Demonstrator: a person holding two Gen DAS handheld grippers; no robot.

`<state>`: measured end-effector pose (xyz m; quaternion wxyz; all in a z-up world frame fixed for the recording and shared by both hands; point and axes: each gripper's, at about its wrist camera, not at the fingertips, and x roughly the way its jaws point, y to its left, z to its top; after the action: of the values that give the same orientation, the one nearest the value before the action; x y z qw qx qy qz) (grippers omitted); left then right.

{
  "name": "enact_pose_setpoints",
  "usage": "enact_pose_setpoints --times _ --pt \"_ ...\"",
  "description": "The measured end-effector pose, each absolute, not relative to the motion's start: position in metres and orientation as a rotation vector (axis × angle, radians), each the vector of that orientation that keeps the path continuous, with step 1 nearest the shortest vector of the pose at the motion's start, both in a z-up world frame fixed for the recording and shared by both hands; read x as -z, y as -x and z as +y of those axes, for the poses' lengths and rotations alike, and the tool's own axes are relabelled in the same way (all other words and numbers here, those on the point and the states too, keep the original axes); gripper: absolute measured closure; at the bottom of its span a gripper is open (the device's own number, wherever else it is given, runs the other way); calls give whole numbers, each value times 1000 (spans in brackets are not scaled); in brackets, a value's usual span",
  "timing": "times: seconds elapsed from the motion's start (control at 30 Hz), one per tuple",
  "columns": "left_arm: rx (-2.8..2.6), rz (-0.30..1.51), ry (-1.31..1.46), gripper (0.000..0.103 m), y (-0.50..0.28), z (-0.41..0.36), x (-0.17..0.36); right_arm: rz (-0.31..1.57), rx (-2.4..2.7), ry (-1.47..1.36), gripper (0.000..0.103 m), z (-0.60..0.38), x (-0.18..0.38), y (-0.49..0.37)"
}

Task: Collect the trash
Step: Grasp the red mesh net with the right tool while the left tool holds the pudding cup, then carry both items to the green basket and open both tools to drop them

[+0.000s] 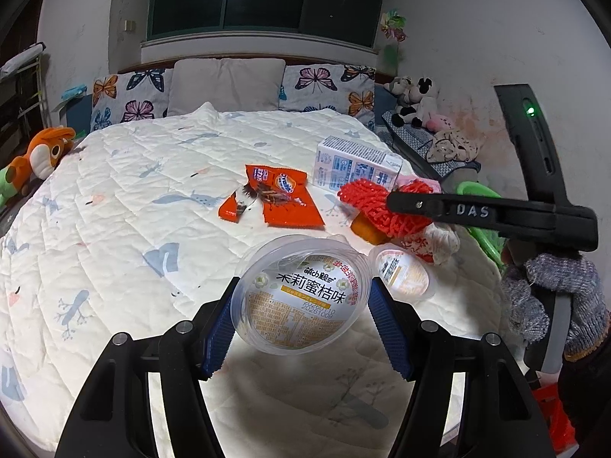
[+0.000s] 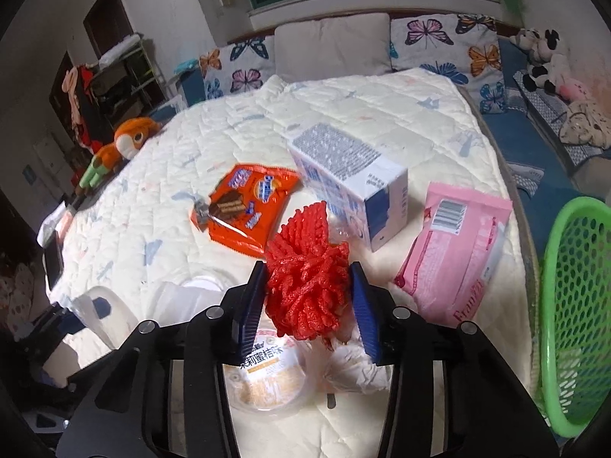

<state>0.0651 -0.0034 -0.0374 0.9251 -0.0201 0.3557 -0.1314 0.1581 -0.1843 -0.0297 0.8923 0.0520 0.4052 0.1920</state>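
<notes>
Left wrist view: left gripper (image 1: pixel 301 318) clamped around round clear plastic cup (image 1: pixel 301 301); right gripper (image 2: pixel 308 297) pinching crinkly red foam netting (image 2: pixel 305 278).

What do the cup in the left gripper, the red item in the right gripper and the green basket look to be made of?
Cup: clear thin plastic, glossy, with a printed film lid.
Red item: soft foam-like mesh netting, matte, bunching between the jaws; probably fruit padding.
Green basket: rigid moulded plastic with a perforated wall, slightly shiny.
</notes>
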Motion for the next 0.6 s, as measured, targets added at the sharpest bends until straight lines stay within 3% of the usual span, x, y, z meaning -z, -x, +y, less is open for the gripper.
enact_pose_setpoints --times 0.4,0.6 --pt "345 705 18 39 -73 -32 22 721 -392 -232 59 -235 -20 -131" --pt "419 701 -11 39 -83 -66 13 714 -264 -244 59 -287 -18 -119"
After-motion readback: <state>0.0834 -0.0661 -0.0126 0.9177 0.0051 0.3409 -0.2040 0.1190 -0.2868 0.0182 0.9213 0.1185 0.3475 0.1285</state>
